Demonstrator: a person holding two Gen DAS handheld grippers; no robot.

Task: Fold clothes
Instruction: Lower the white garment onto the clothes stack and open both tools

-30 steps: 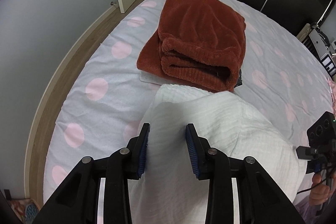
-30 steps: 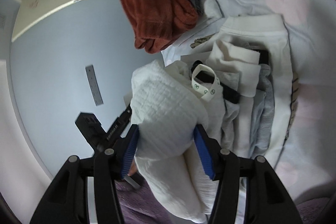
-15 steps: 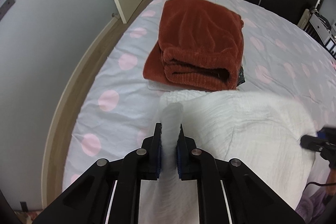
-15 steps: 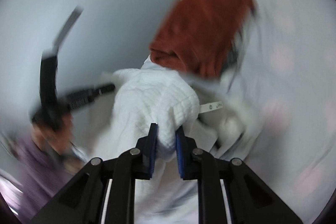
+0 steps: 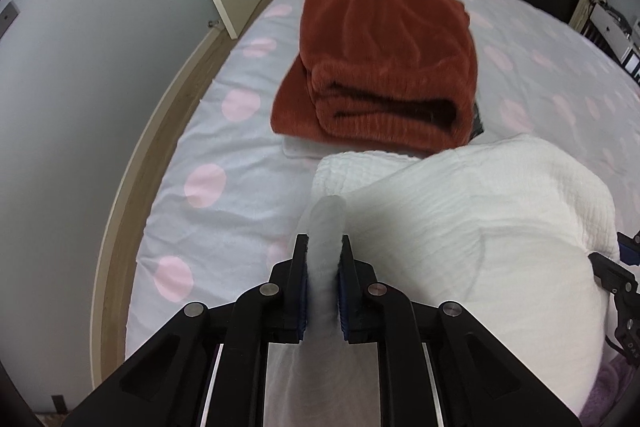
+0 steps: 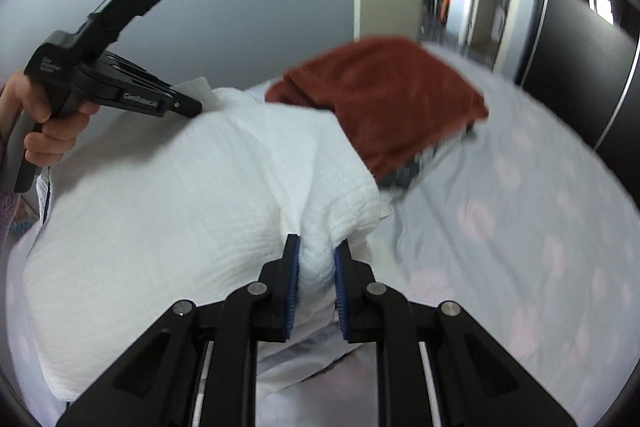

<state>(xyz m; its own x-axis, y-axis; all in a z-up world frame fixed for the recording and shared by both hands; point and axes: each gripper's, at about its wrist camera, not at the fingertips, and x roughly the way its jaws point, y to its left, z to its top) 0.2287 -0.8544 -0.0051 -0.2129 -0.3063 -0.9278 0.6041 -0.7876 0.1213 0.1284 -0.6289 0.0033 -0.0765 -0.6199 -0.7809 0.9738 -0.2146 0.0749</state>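
- Right now, the left gripper [image 5: 323, 281] is pinching a bunched edge of the white textured garment [image 5: 460, 239], and its jaws are easing slightly apart with cloth still pressed between the blue pads.
- Meanwhile the right gripper [image 6: 314, 291] is clamping another fold of the same white garment [image 6: 160, 227], its pads sitting tight on the fabric.
- In the right wrist view, a hand [image 6: 44, 119] at ten o'clock is gripping the other tool's handle, its tip meeting the garment's far corner.
- The garment is lying humped on the polka-dot bedsheet [image 5: 224, 163], directly at six o'clock of the folded rust-red sweater [image 5: 392, 67], which is sitting atop a small stack.
- Judging by both held edges, the person is starting a fold, probably lifting or spreading the piece first.
- The next move is calling for both grips to stay firm while the cloth is being drawn taut and laid flat, clear of the red stack at twelve o'clock.
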